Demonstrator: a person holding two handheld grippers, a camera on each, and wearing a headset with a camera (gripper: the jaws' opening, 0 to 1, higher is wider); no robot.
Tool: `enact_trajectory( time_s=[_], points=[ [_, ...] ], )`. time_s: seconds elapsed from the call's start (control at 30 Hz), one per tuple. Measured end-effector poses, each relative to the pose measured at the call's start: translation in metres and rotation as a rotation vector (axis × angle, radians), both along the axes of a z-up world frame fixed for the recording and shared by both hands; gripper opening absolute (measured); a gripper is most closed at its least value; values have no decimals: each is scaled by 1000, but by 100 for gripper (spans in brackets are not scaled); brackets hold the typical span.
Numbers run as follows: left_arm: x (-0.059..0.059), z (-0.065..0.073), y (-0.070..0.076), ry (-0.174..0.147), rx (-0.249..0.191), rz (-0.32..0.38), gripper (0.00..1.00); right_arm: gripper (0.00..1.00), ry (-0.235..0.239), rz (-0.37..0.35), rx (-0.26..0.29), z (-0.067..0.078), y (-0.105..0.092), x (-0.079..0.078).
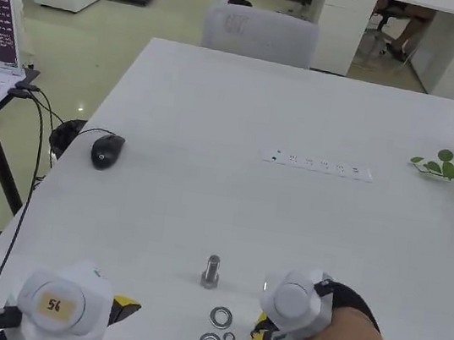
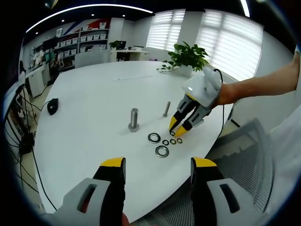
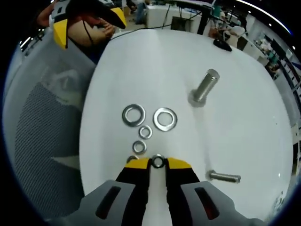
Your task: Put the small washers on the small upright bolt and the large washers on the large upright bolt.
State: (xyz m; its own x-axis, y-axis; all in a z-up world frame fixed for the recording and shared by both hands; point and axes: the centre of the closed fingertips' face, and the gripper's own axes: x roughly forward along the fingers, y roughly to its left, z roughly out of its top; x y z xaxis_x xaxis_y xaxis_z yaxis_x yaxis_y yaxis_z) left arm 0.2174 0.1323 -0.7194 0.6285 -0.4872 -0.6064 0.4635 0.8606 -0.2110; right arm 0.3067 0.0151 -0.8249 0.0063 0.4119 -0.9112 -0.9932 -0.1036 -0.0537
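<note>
**Small washer (image 3: 158, 162) pinched in right gripper (image 3: 158, 167)**

In the right gripper view the jaws are drawn almost together, and the small washer sits caught between their yellow tips, low over the table (image 3: 244, 136). Whether it has left the surface cannot be told. From those tips, two more small washers (image 3: 145, 132) lie in a short line toward 11 o'clock, and a third is half hidden under the left jaw. Two large washers (image 3: 134, 115) lie side by side beyond them, at about 12 o'clock. The large bolt (image 3: 204, 88) stands upright at 1 o'clock, well past the washers. The small bolt (image 3: 225, 177) stands near the tips at 3 o'clock.

In the head view the left gripper (image 1: 145, 330) is at 7 o'clock from the large bolt, by the table's near edge. Its jaws are spread wide and hold nothing. A mouse (image 1: 107, 150) lies at 10 o'clock from that bolt, near the table's left edge.
</note>
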Motion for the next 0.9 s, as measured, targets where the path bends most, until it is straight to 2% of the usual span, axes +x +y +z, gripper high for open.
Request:
enact_trajectory(
  time_s=[0.13,0.17,0.3,0.47,0.63,0.7,0.73,0.9],
  points=[
    [0,0,1,-3,-2,6,55,13,61,-149,84,1,-1,3],
    [0,0,2,-4,-2,8,55,13,64,-161,98,2,-1,3],
    [-3,-2,3,4,0,12,55,14,55,-132,93,2,-6,1],
    [-5,-4,2,10,3,5,55,19,61,-59,38,1,-9,0],
    [-3,-2,0,3,0,5,55,19,37,56,-17,1,-8,-2],
    [-2,-2,0,3,0,6,55,17,37,82,-34,0,-7,-3],
    [-2,-2,-1,3,0,5,55,15,25,120,-57,0,-8,-3],
    [-3,-2,-1,3,0,7,55,14,13,139,-100,0,-7,-3]
  ],
)
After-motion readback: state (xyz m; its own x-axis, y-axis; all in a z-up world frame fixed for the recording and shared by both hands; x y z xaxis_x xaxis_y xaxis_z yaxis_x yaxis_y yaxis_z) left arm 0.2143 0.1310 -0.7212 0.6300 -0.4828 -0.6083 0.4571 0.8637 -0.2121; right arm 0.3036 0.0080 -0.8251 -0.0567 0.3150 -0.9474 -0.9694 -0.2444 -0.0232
